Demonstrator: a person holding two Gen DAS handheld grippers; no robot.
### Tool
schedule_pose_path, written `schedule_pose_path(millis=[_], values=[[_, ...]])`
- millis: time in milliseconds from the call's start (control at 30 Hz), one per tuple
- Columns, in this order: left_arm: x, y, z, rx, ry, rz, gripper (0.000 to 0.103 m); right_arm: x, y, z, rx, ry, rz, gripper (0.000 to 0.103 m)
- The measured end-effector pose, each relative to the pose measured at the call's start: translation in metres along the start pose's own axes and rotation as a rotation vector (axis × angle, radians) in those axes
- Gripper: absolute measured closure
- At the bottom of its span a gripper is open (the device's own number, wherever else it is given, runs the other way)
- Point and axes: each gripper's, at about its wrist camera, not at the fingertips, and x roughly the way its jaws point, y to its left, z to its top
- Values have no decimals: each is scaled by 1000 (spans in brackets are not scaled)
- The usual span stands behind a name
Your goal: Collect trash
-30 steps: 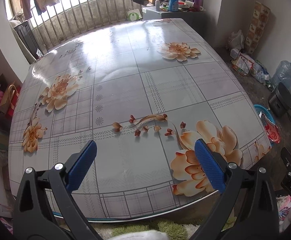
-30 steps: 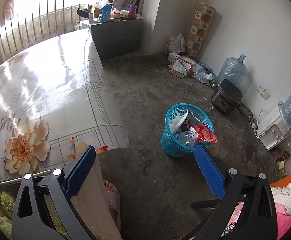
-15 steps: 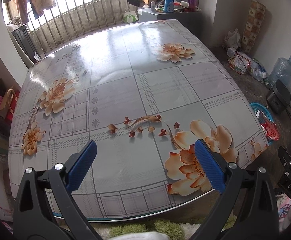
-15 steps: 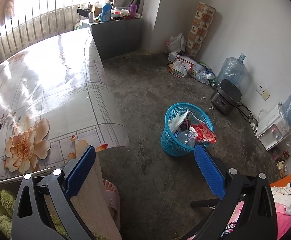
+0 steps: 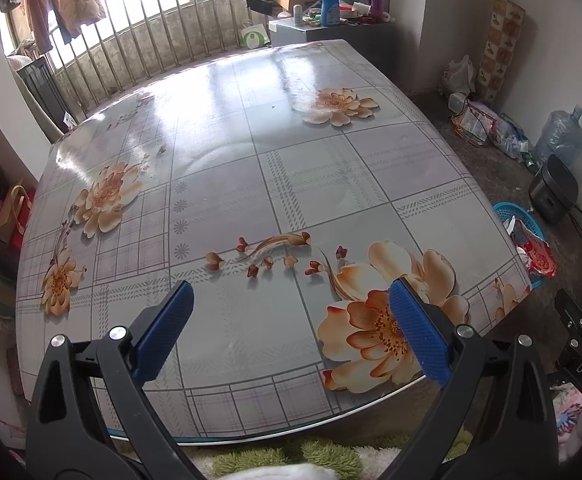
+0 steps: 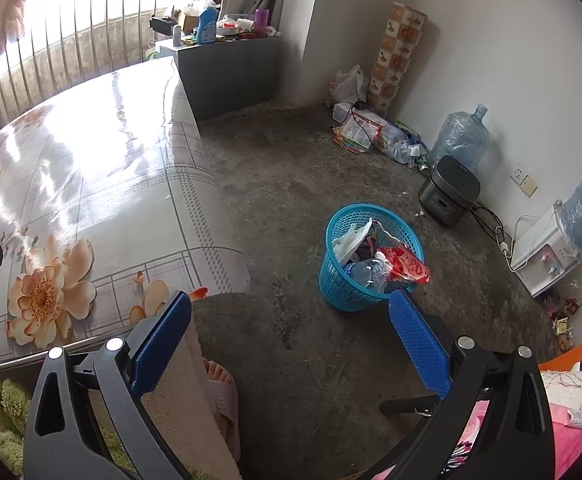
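Daylit, window glare on tabletop (image 5: 251,168), fisheye-warped.

I hold my left claw (image 5: 291,328) above the near edge of the surface (image 5: 251,184), its two blue pads (image 5: 163,332) spread wide with nothing between them. My right claw (image 6: 291,340) hangs off the surface's right edge over the floor (image 6: 291,208), pads equally wide apart and empty. My slippered foot (image 6: 221,392) shows below it.
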Motion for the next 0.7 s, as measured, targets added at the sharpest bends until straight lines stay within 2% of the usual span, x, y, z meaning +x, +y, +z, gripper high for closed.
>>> schedule_pose_path(millis=[700], values=[[-1, 3, 0, -12, 3, 1, 9, -5, -1, 2, 5, -6, 9, 7]])
